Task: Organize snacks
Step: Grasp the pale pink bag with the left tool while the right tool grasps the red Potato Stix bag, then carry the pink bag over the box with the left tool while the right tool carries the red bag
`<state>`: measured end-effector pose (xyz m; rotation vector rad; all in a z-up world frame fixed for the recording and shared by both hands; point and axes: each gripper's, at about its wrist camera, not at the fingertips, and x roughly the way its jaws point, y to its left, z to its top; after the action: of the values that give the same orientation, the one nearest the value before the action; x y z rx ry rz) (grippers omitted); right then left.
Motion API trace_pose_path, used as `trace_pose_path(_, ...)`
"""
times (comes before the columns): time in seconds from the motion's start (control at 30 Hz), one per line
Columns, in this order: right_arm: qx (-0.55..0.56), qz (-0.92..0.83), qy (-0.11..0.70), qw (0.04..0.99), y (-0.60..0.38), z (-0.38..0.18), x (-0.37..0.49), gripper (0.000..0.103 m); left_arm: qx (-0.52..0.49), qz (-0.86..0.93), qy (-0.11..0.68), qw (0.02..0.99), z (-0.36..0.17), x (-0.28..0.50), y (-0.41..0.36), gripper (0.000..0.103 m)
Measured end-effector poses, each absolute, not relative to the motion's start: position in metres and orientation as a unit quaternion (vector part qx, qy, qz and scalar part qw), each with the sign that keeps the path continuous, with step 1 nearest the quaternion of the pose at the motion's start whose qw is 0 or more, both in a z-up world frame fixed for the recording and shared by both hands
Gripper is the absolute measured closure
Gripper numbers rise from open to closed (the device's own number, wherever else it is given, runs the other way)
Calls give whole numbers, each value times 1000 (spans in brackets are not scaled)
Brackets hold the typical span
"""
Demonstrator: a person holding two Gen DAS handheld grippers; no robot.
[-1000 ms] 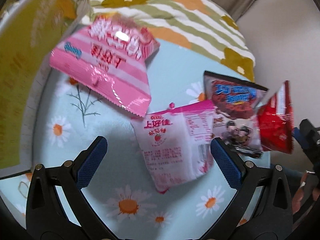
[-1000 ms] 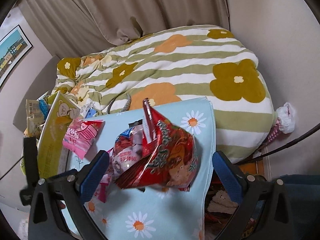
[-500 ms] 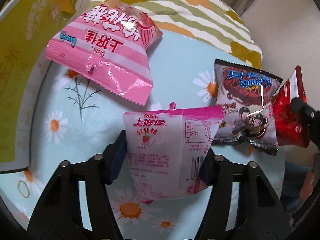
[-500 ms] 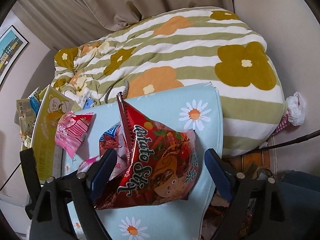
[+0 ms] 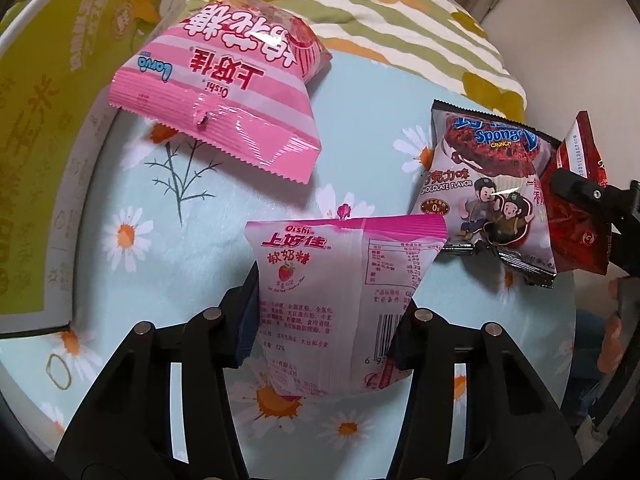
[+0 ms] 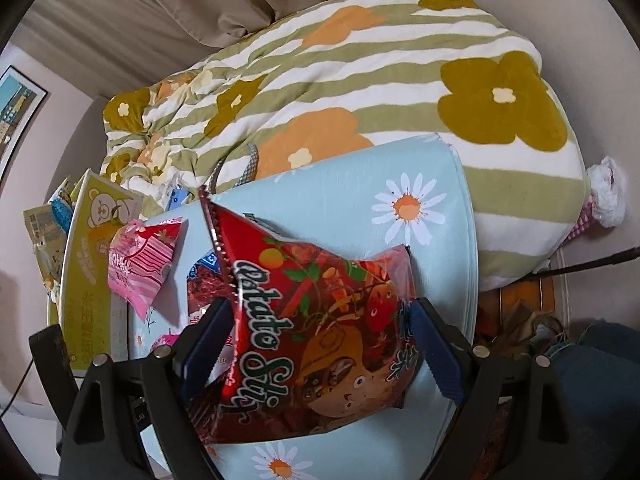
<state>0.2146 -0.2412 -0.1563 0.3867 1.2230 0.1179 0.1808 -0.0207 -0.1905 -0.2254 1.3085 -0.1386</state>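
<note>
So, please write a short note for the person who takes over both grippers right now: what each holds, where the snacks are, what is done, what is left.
Left gripper: jaws closing on the pale pink Oishi candy bag, pads pressing its sides.
Right gripper: pads against both sides of the red Potato Stix bag.
Both bags lie on the daisy cloth.
Loose on the cloth: striped pink bag, Sponge Crunch bag.
Yellow box stands at the cloth's left edge.
Done: two bags gripped. Left: lift and sort all four; the destination is not visible.

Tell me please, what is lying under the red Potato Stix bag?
Under the red Potato Stix bag lies the light blue daisy-print cloth. Its left edge overlaps the chocolate Sponge Crunch packet. Anything else beneath the bag is covered, so it cannot be seen.
</note>
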Motion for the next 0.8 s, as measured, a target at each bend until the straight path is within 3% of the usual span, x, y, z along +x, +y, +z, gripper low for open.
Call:
trace_pose_path(0.23, 182, 59, 577, 794, -241, -168, 212, 11, -99, -67, 606, 786, -189, 176, -18, 55)
trace_pose_path(0.47, 205, 63, 555, 804, -248, -159, 200, 33, -88, -76, 601, 791, -180, 171, -17, 58)
trace_pose_path(0.8, 214, 66, 529, 818, -241, -134, 173, 37, -88, -90, 576, 808, -151, 165, -15, 59)
